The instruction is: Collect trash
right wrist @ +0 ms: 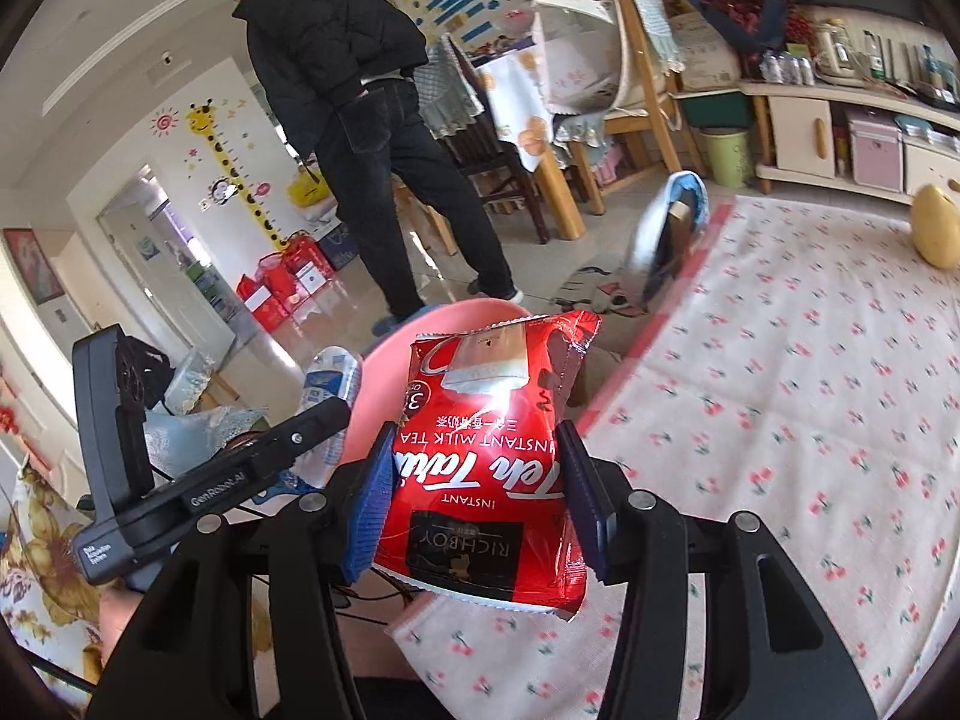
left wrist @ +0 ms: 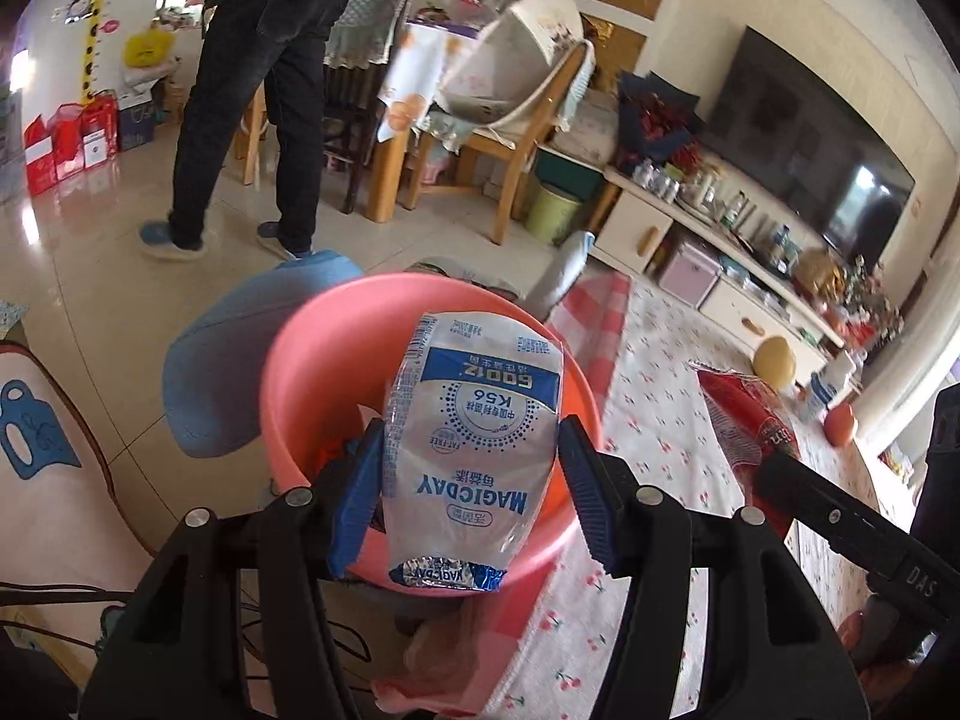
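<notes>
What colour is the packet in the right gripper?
Red milk tea packet, with white lettering; the right wrist view shows it best.

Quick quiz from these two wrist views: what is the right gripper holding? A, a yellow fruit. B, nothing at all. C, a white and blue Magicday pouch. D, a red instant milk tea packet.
D: the right gripper is shut on the red instant milk tea packet, its blue fingers pressing both sides, while the white and blue pouch sits in the left gripper over the pink bucket.

Glossy tiled floor (left wrist: 90, 276), wooden chair (left wrist: 510, 138), television (left wrist: 798, 138)
</notes>
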{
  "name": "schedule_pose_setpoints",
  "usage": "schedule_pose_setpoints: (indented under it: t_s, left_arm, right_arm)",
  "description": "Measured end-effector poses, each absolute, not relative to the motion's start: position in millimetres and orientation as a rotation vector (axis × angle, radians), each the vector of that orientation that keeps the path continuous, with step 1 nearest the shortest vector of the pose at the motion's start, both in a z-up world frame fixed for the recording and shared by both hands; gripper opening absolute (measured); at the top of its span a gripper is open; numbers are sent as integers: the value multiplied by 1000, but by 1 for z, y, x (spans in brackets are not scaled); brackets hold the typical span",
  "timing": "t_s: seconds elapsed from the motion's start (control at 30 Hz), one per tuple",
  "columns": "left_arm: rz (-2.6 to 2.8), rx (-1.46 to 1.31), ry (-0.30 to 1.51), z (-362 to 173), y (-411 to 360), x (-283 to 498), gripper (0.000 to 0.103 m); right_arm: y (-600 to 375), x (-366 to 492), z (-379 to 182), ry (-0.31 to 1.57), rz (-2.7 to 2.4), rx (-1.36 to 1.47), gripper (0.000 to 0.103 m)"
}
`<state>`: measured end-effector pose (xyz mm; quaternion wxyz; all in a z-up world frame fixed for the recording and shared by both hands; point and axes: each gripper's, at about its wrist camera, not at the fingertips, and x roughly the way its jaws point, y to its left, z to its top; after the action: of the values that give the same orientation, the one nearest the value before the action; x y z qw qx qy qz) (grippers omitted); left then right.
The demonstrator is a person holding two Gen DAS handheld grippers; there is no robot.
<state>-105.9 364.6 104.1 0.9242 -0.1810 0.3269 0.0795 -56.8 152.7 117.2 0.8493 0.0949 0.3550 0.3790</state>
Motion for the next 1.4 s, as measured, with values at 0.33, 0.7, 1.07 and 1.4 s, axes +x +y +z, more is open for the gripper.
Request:
schedule_pose_setpoints:
  t_s: [0.33,0.7,1.07,1.4]
  left_arm:
    - [196,-381,667,82,388,-81,59]
    - [245,-286,706,59,387,-62,83]
    - [268,-260,580,80,376,-92,99]
    - [247,-186,538,116,321,-110,99]
  right_arm:
    - [204,-30,117,736,836,176,53]
    - [204,-9,99,755,778,223,78]
    - [146,-47,97,703,595,100,92]
    - [78,-82,108,634,505,101,92]
